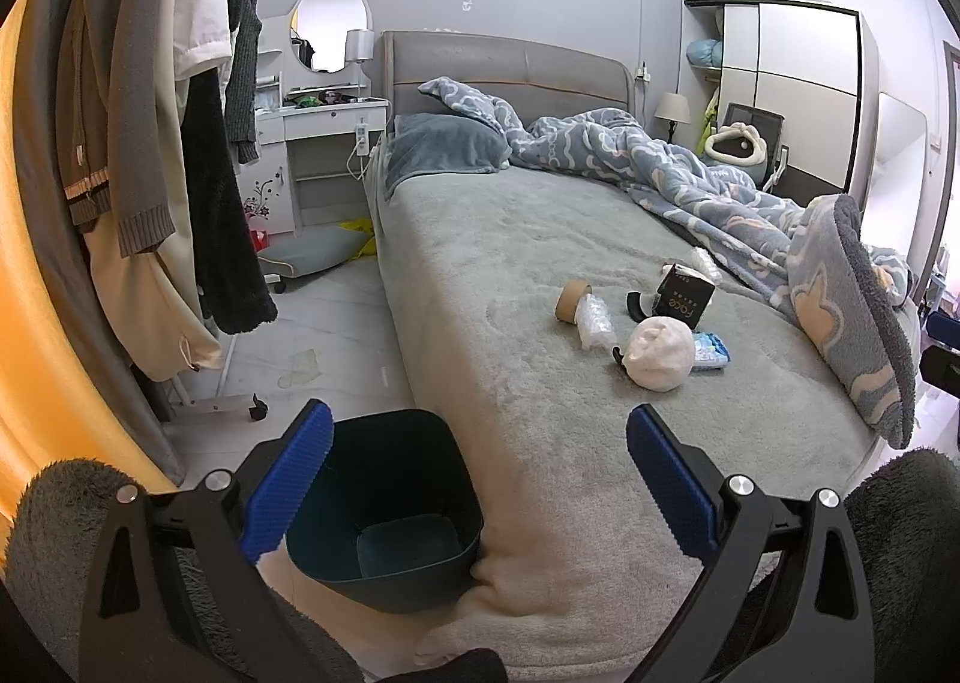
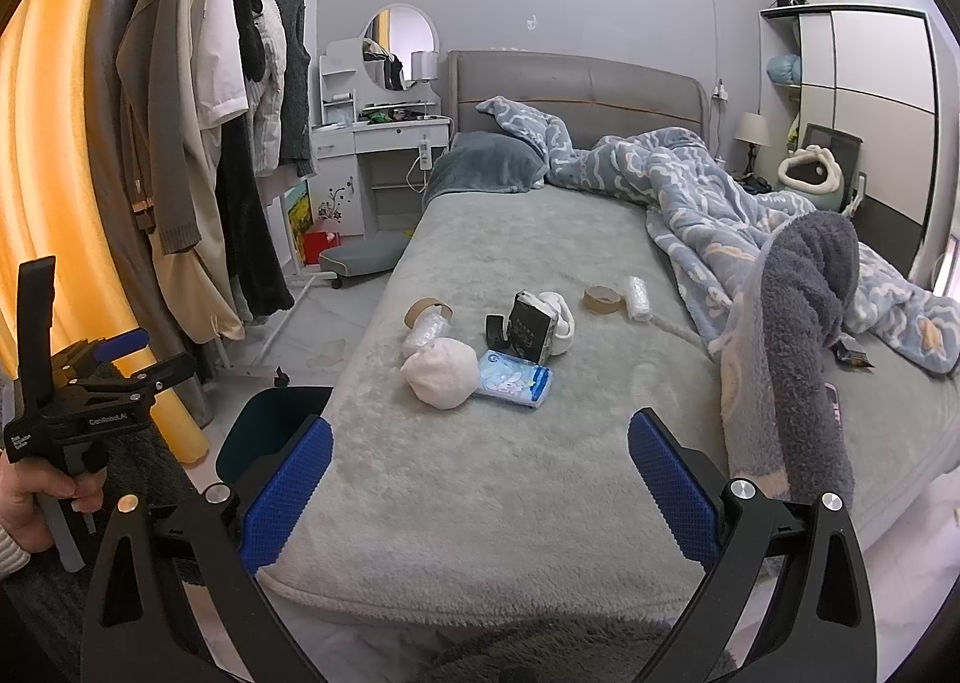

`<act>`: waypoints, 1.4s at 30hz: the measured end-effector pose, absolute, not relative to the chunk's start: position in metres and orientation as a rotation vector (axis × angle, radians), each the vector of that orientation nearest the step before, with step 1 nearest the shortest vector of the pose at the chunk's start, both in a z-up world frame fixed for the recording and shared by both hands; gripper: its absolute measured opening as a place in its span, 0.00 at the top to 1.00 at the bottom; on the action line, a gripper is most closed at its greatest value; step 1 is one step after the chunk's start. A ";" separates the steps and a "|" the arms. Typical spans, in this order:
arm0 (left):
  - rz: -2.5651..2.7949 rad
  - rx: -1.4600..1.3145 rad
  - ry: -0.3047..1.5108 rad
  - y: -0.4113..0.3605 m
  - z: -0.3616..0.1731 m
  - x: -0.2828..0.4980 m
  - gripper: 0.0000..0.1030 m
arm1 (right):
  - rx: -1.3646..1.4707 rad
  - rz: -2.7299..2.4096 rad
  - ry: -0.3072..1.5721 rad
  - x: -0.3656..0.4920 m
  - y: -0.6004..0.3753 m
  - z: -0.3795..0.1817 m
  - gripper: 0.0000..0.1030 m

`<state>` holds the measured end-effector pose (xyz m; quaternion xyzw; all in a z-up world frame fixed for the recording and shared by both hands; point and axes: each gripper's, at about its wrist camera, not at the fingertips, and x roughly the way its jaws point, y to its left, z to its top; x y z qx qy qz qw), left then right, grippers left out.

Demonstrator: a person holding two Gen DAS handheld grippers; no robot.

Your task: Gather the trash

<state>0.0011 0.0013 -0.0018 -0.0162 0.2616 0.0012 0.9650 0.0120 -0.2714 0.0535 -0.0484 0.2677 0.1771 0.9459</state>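
left claw (image 1: 480, 479): blue pads spread wide, nothing between them, hovering over the near end of the bed with the bin right under its left pad
right claw (image 2: 480, 479): same deal, pads wide apart and empty, aimed up the bed at the trash pile
hand (image 2: 36, 503): the right view catches a person's hand at the far left edge gripping the handle of the other claw tool
bed (image 1: 510, 239): grey fuzzy cover, takes up the middle of both views, grey headboard at the far end
bin (image 1: 390, 509): one dark teal bin on the floor, pressed up against the near left corner of the bed, looks empty inside
trash pile: all sitting on the bed, middle to right, well apart from the bin
white wad (image 2: 441, 377): one crumpled white ball, nearest piece of the pile
blue packet (image 2: 516, 383): one, flat, touching the right side of the white wad
black box (image 2: 531, 332): one, standing just behind the blue packet, white cloth-ish thing tucked behind it
tape rolls: two brown ones, one (image 2: 427, 312) on the left of the pile, one (image 2: 602, 299) further right
bubble wrap bits: two, one (image 2: 426, 332) right by the left roll, one (image 2: 639, 296) beside the right roll
blanket (image 2: 720, 191): blue cloud-pattern one bunched along the right side of the bed
clothes rack (image 2: 228, 113): coats hanging on the left by the orange curtain
vanity desk (image 2: 390, 143): white, round mirror, far left next to the headboard
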 end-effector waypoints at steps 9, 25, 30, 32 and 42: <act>0.002 -0.034 0.530 0.001 -0.003 0.000 0.03 | -0.100 0.361 0.547 0.012 -0.271 0.054 0.03; 0.002 -0.034 0.532 -0.001 -0.005 -0.002 0.03 | -0.100 0.360 0.549 0.012 -0.271 0.054 0.03; 0.002 -0.034 0.532 -0.001 -0.005 -0.002 0.03 | -0.100 0.360 0.550 0.013 -0.271 0.054 0.03; 0.002 -0.034 0.532 -0.001 -0.005 -0.002 0.03 | -0.100 0.360 0.550 0.013 -0.271 0.054 0.03; 0.001 -0.035 0.534 -0.003 -0.006 0.001 0.03 | -0.100 0.360 0.552 0.013 -0.271 0.054 0.03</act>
